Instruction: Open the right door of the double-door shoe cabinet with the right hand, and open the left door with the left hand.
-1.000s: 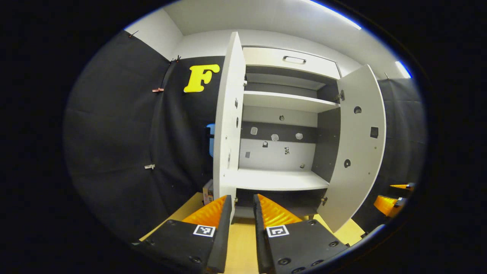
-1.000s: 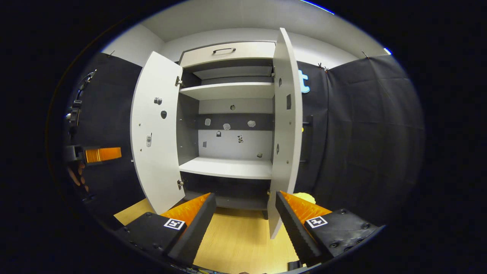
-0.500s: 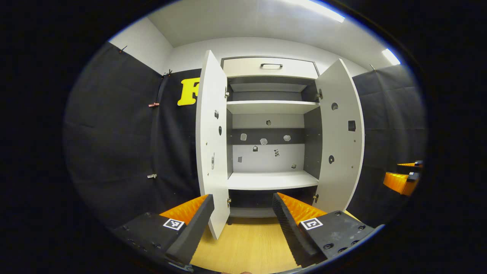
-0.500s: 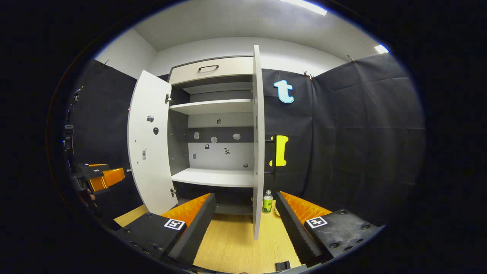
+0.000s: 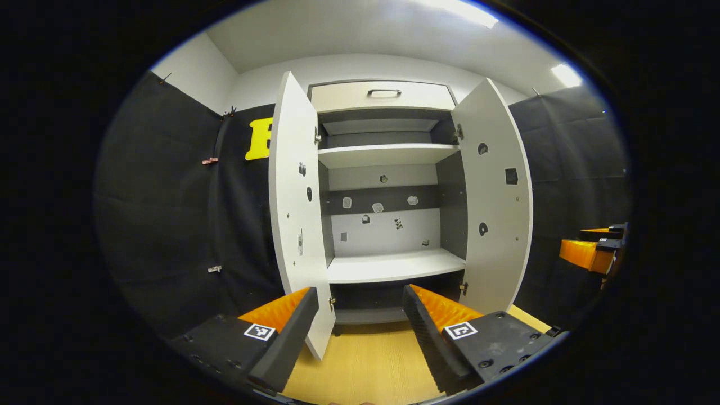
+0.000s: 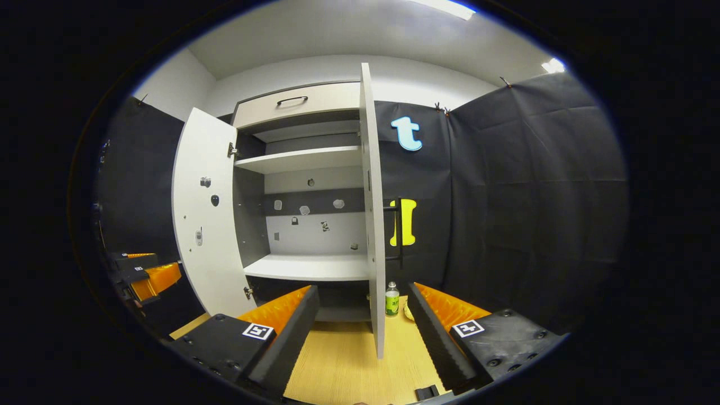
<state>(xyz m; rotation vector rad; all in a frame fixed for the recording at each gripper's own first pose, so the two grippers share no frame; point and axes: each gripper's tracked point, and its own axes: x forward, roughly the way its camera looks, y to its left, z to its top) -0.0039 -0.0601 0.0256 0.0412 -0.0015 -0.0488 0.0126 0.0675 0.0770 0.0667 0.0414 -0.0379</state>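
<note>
The white shoe cabinet (image 5: pixel 388 154) stands with both doors swung open, showing bare shelves. Its left door (image 5: pixel 295 214) and right door (image 5: pixel 498 208) flank the opening in the left gripper view. My left gripper (image 5: pixel 360 332) is open, a short way back from the cabinet, holding nothing. In the right gripper view the right door (image 6: pixel 371 214) is seen edge-on with its dark handle (image 6: pixel 398 230) on the outer face, and the left door (image 6: pixel 205 208) hangs wide. My right gripper (image 6: pixel 363 332) is open and empty, the door's lower edge standing beyond the gap between its fingers.
A green-labelled bottle (image 6: pixel 392 299) stands on the wooden floor (image 6: pixel 343 365) beside the right door. A closed drawer (image 5: pixel 382 94) tops the cabinet. Black cloth walls close in both sides. The right gripper (image 5: pixel 593 250) appears far right in the left gripper view, the left gripper (image 6: pixel 143 273) far left in the right.
My left gripper opened wider and drew back from the left door's edge, which now stands wide. The right gripper also pulled back and turned right, bringing the bottle into sight.
</note>
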